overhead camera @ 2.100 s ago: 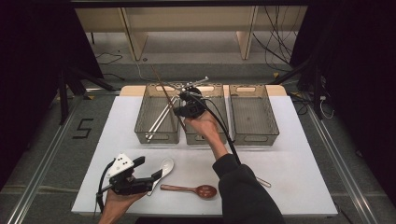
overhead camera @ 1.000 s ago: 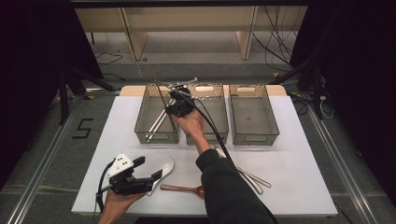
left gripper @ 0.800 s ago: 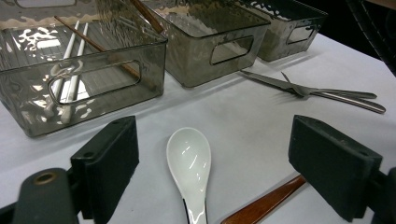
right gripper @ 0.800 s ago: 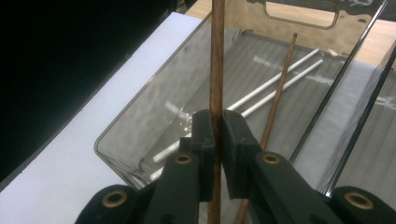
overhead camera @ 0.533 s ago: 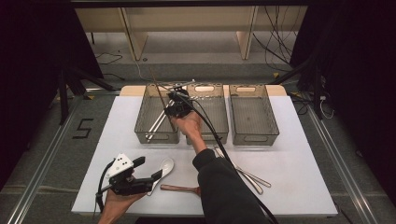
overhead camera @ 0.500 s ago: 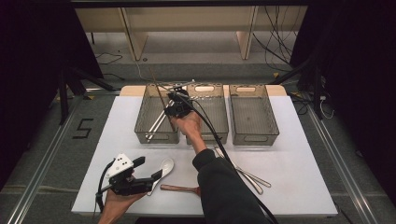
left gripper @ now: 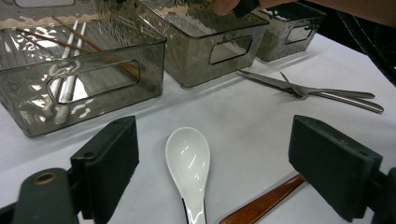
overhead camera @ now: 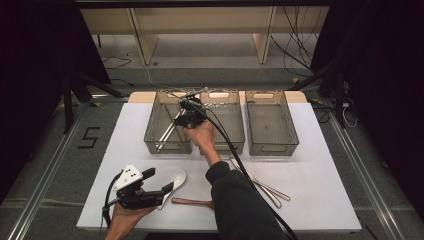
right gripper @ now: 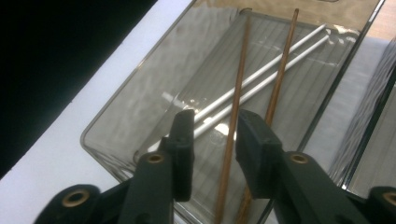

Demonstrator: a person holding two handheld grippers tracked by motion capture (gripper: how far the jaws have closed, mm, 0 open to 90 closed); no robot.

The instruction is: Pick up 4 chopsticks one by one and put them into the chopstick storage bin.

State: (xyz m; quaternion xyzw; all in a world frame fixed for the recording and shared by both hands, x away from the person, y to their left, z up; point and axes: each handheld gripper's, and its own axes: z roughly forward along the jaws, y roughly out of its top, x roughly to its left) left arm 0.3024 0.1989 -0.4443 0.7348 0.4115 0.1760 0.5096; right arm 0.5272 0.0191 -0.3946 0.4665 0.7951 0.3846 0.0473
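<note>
White table point(overhead camera: 320, 165), seemingly dark-curtained room.

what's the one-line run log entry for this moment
right gripper: over left bin, jaws just opened, brown chopsticks released | left gripper: open, white spoon between jaws, untouched

Tabletop point(overhead camera: 325, 190) white. Three bins point(overhead camera: 272, 120) smoky grey, see-through. Brown chopsticks point(right gripper: 238, 98) and white chopsticks point(right gripper: 261, 77) in left bin point(overhead camera: 152, 132). Ceramic spoon point(left gripper: 189, 161) glossy white. Wooden spoon handle point(left gripper: 261, 205) reddish-brown. Metal cutlery point(left gripper: 317, 93) silver. Left gripper point(overhead camera: 162, 192) black, white top; jaws black. Right gripper point(overhead camera: 186, 114) black, black cable.
</note>
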